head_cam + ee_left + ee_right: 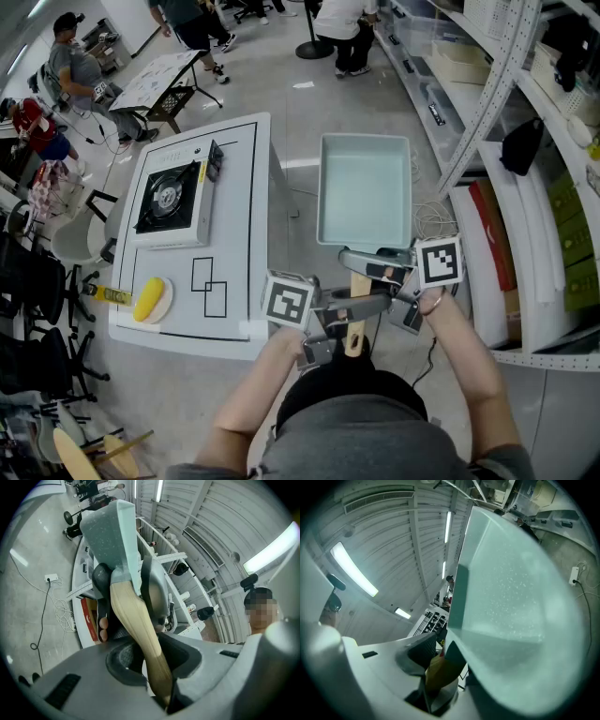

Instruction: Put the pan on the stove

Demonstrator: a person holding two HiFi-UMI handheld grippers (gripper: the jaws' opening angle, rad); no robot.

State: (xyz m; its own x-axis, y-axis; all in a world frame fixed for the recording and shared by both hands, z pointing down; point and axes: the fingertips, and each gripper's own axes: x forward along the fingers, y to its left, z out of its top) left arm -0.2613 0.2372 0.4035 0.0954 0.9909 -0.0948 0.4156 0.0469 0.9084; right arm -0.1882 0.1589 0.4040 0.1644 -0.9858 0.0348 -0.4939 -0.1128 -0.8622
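Note:
A square pale-teal pan with a wooden handle hangs in the air to the right of the table, its inside facing up. My left gripper is shut on the handle from the left, about midway along it. In the left gripper view the handle runs between that gripper's dark fingers. My right gripper is shut on the handle from the right, close to the pan's wall. The pan fills the right gripper view. The stove, a portable gas burner, stands on the white table's far left part.
The white table has black outlines drawn on it and holds a plate with a yellow thing at its near left. Metal shelving with bins runs along the right. A cable lies on the floor by it. People and chairs are at the far left.

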